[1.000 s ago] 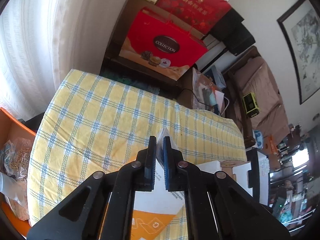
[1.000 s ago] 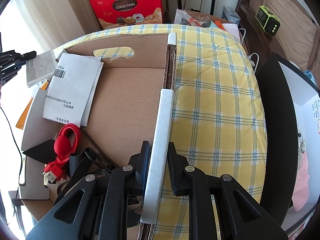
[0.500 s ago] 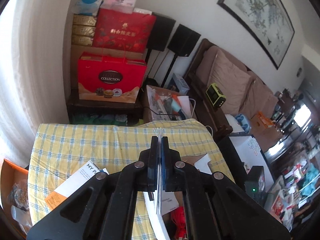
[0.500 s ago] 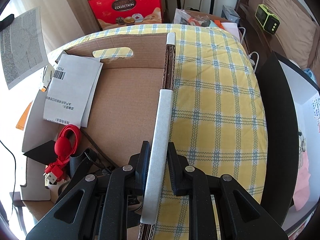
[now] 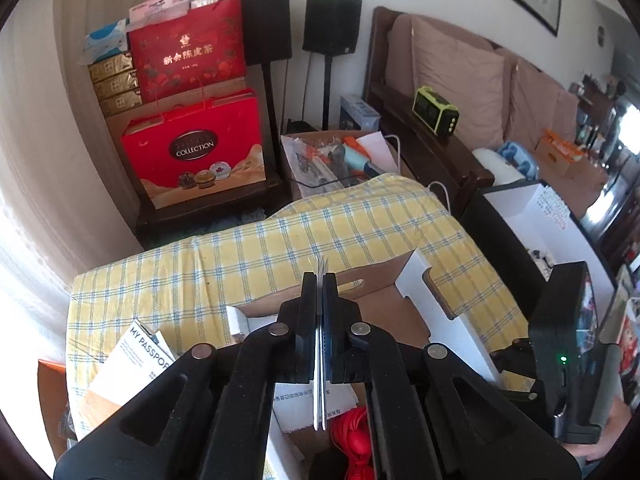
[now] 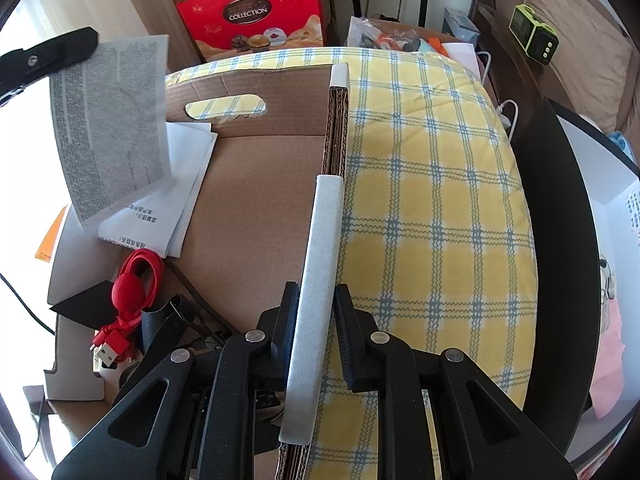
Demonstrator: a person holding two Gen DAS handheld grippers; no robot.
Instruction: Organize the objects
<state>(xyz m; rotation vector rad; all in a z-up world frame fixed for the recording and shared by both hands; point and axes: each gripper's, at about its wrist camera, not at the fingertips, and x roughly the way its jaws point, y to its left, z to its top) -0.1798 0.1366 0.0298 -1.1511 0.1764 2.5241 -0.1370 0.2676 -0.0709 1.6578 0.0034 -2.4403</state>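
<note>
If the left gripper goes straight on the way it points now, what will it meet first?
Probably the far wall of the cardboard box, the one with the handle slot. The left gripper, shut on a printed sheet, points over the open box; depth is uncertain.

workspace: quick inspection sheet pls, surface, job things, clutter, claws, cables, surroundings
surface: yellow checked cloth.
job's things: open cardboard box holding white papers; printed sheet above it.
clutter: My Passport booklet beside the box.
claws: left claw shut on the printed sheet; right claw shut on the box's taped wall.
cables: red USB cable in the box.
surroundings: red gift box, sofa, speakers.
</note>
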